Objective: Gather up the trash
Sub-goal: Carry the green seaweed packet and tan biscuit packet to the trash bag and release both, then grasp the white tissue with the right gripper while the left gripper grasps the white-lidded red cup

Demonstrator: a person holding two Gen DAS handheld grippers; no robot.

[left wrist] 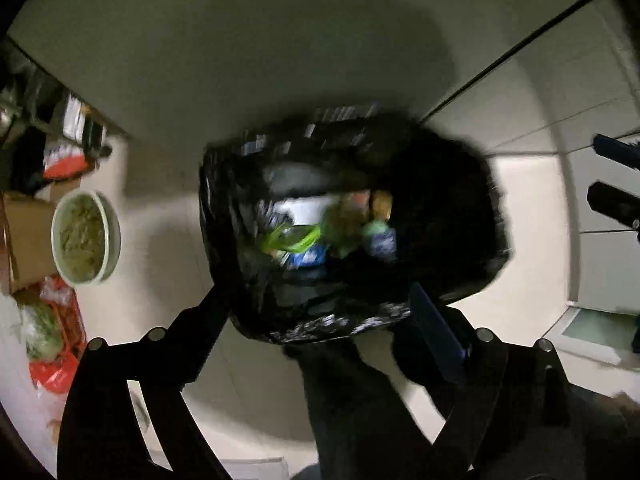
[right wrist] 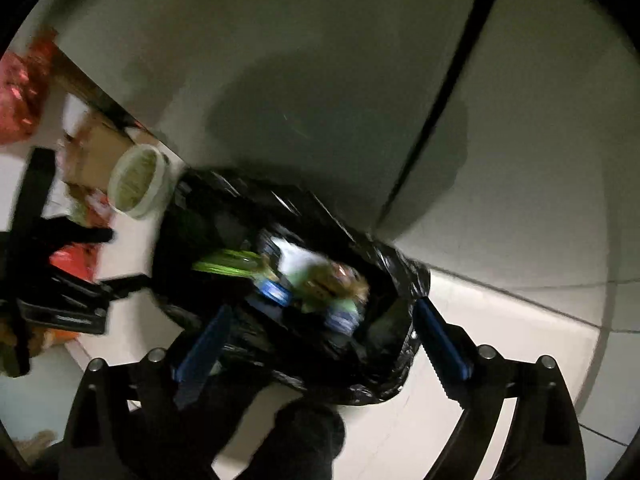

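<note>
Both tools wide, gripping nothing. Left tool (left wrist: 316, 320) straddles the near rim of the black bin bag (left wrist: 440, 208); right tool (right wrist: 320, 332) spans its near edge w/ pads just outside the plastic. Both point steeply down at the floor (left wrist: 168, 220). Bag sits open on it, mouth up, prob. so trash (left wrist: 312, 236) drops in. Bowl (left wrist: 86, 238) at left.

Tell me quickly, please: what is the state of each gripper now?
Left gripper: open, its fingers at either side of the black trash bag, holding nothing.
Right gripper: open, jaws wide around the same bag's near edge, not clamped on it.
</note>
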